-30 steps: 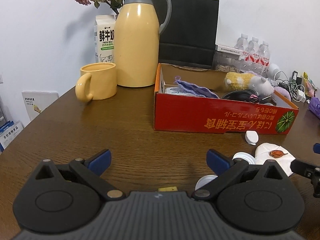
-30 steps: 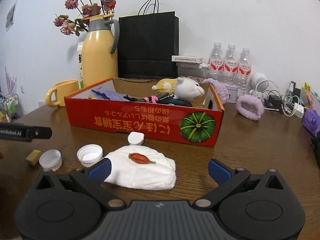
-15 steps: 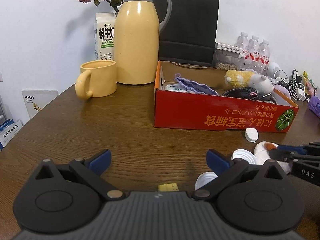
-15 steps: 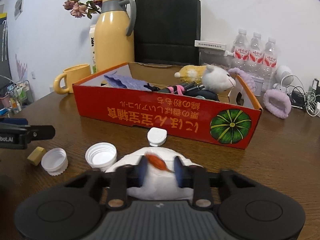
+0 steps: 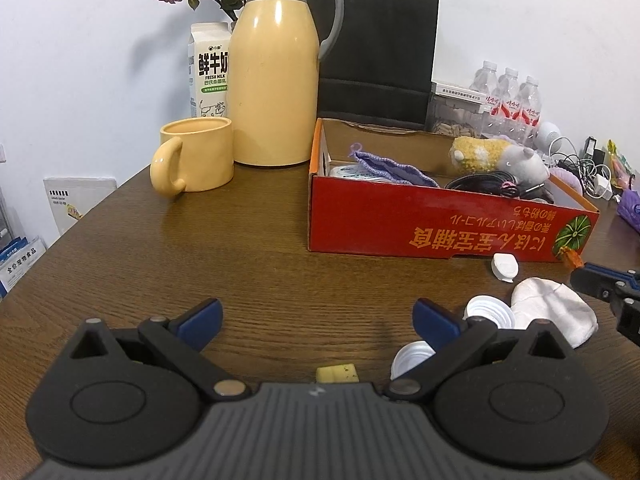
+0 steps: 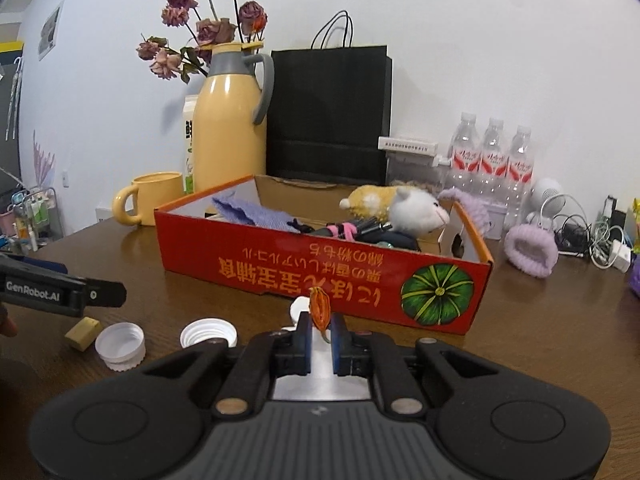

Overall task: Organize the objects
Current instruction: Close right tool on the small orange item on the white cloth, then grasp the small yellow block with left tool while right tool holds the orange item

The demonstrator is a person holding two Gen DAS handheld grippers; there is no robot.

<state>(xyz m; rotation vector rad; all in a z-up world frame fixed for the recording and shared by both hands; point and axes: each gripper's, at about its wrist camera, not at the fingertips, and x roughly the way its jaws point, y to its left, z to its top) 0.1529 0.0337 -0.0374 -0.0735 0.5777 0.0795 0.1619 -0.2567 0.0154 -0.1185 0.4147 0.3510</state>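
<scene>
Small orange pod pinched in our right gripper, left gripper idle

Our left gripper point(image 5: 316, 320) sat spread wide and empty, a milk carton point(image 5: 209, 76) reading "FRESH MILK" far ahead to its left. Our right gripper point(image 6: 320, 334) was closed on the orange pod point(image 6: 320, 312), ahead of which stood the red box point(image 6: 320, 268); light and brittle, we judged, best pinched gently by its base.
</scene>
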